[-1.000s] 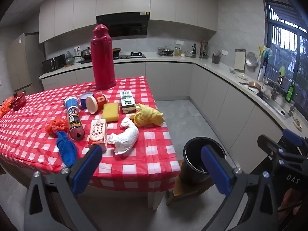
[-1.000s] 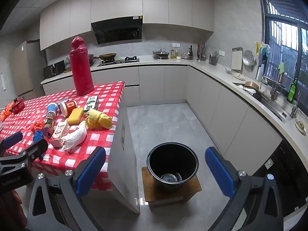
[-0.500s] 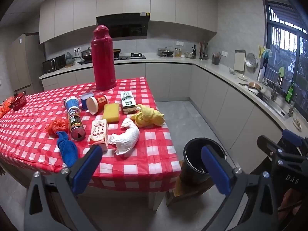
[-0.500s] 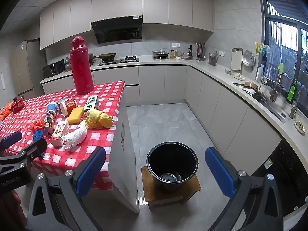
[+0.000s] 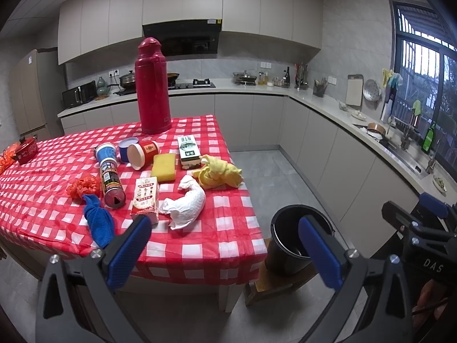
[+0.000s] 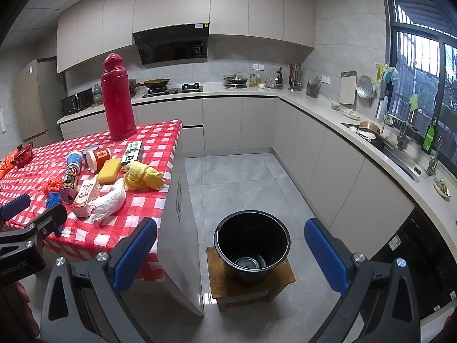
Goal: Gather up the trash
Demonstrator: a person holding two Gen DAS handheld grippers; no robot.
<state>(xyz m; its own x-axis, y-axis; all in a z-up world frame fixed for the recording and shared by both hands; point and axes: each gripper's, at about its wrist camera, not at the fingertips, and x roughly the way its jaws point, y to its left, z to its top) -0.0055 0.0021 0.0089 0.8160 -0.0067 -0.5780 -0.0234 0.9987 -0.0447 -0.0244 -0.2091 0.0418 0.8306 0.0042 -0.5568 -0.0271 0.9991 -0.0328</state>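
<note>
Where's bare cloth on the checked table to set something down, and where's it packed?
Free: the near edge of the red-checked tablecloth in front of the crumpled white paper towel, and the left stretch between the small red pot and the tall red thermos. Crowded: the middle, around the yellow sponge and lying black can.

Tablecloth (image 5: 200, 245): glossy plastic, creased
Bucket (image 6: 252, 245): smooth black plastic
Stool (image 6: 251, 285): wood
Wad (image 5: 185, 203): crumpled white paper
Floor (image 6: 242, 177): glossy tile

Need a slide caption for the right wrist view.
Open right hand-held gripper above the round black plastic bucket on a low wooden stool, beside the red-checked table.
</note>
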